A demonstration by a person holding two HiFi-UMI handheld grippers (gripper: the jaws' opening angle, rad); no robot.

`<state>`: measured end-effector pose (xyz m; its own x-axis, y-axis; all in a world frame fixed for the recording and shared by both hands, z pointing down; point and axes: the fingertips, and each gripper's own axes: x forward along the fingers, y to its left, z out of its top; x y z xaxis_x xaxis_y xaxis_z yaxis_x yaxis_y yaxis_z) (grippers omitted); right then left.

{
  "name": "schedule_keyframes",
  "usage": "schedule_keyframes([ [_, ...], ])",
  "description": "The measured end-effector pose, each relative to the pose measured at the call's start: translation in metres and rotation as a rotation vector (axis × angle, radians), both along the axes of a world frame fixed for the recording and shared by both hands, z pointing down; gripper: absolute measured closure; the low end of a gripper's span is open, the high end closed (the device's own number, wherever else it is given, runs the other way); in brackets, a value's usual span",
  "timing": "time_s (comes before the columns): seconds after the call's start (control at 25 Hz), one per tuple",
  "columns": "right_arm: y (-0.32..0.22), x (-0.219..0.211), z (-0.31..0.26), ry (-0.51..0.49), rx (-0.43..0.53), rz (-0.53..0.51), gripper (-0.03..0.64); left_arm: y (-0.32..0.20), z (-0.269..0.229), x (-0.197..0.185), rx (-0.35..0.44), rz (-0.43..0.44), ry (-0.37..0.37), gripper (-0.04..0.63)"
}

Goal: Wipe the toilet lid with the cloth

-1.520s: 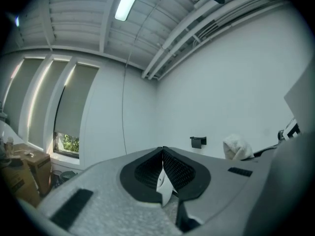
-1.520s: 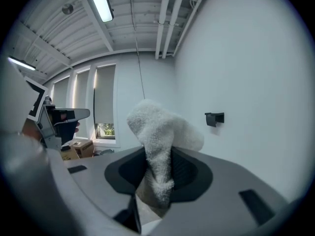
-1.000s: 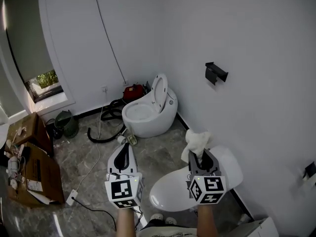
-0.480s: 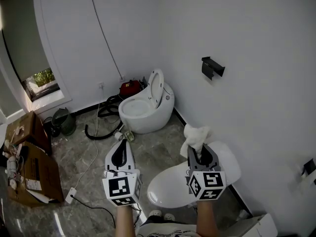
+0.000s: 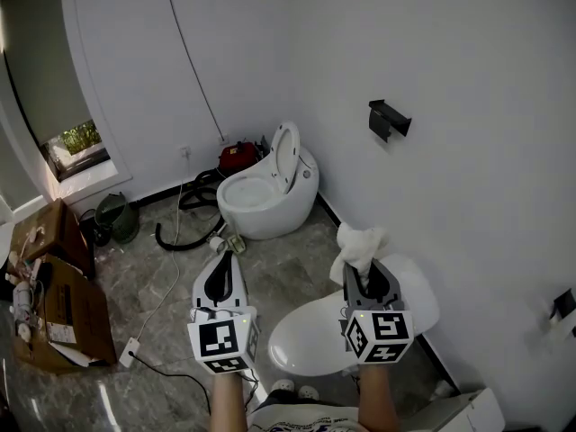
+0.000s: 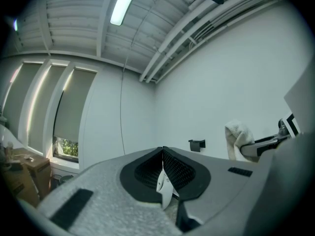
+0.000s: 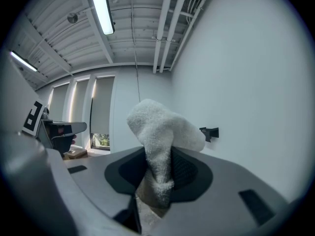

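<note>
A bare white-walled washroom with a grey marbled floor (image 5: 297,268) (a second white toilet (image 5: 256,207) stands open in the far corner). The right tongs (image 5: 366,275) pinch a fluffy white cloth (image 5: 358,244), held out above the closed glossy white toilet lid (image 5: 306,336) and clear of it. Wiping hasn't begun, I'd say; the next move is to tip down and press the cloth onto the lid. The left tongs (image 5: 223,261) hang alongside, closed on nothing.

Light is even and bright: a ceiling tube lamp (image 7: 103,12) glows white, and daylight comes through the window (image 5: 79,142). Pale glare streaks the glossy floor (image 5: 99,399). Both gripper views bulge and blacken at the corners; the near cloth (image 7: 158,146) shows crisp.
</note>
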<state>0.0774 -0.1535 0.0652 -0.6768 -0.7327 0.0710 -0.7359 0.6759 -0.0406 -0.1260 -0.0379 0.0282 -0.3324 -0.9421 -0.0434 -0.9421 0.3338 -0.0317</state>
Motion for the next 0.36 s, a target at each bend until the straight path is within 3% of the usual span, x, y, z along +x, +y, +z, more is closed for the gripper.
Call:
schedule_keyframes([
  [0.36,0.0047,-0.0007,-0.0016,0.000,0.005,0.002,0.502,0.0031,-0.0010,-0.0002,0.005,0.004,0.004,0.586],
])
